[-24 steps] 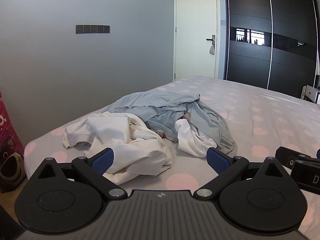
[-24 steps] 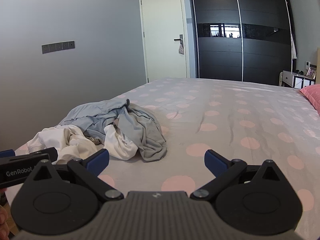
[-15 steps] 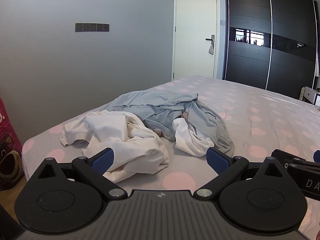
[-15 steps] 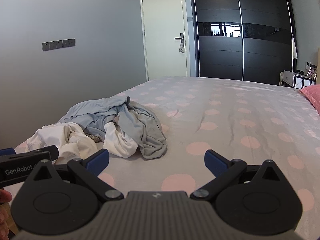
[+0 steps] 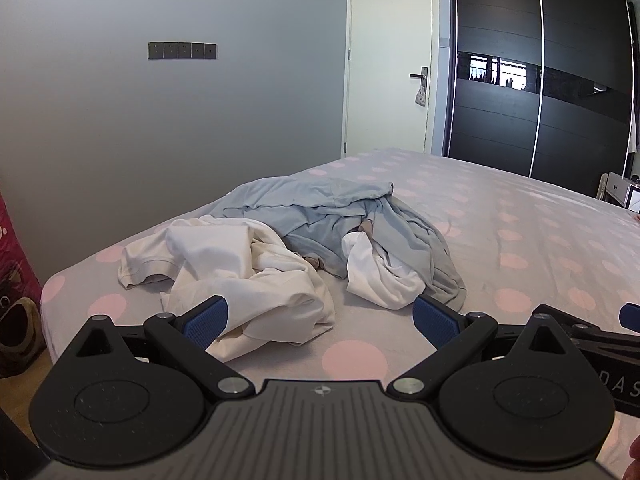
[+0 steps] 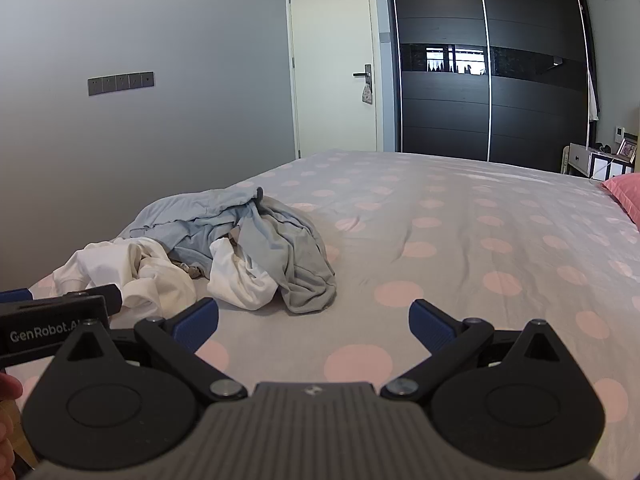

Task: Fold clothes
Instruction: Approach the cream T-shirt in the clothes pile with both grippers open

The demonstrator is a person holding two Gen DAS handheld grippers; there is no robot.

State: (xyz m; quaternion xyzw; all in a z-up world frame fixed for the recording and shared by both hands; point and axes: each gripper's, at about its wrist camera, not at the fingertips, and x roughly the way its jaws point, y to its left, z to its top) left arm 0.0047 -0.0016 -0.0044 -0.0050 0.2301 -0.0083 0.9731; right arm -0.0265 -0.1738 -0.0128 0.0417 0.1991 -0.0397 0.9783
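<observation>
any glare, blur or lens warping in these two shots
Left wrist view: sharp, fisheye bends the wardrobe lines and blackens the corners; soft daylight, window reflection in its glossy strip. Right wrist view: same curving on the door frame, no motion blur, gentle shadows under the clothes pile on the bed.

Heap of clothes (image 5: 304,256) on bed (image 5: 520,240), near its left near corner. Within heap: crumpled shirt (image 5: 240,272) nearest and leftmost; loose top (image 5: 320,212) behind it, spreading right and far; small bunched piece (image 5: 380,276) between them at right, partly under top's edge. Left gripper (image 5: 320,318) near, before heap, jaws wide apart, left fingertip over shirt's near edge. Right gripper (image 6: 314,320) right of left gripper, over bare bed right of heap. Door (image 5: 390,60) and wardrobe (image 5: 540,72) far beyond bed, wardrobe right of door. Pillow (image 6: 624,196) at far right.
</observation>
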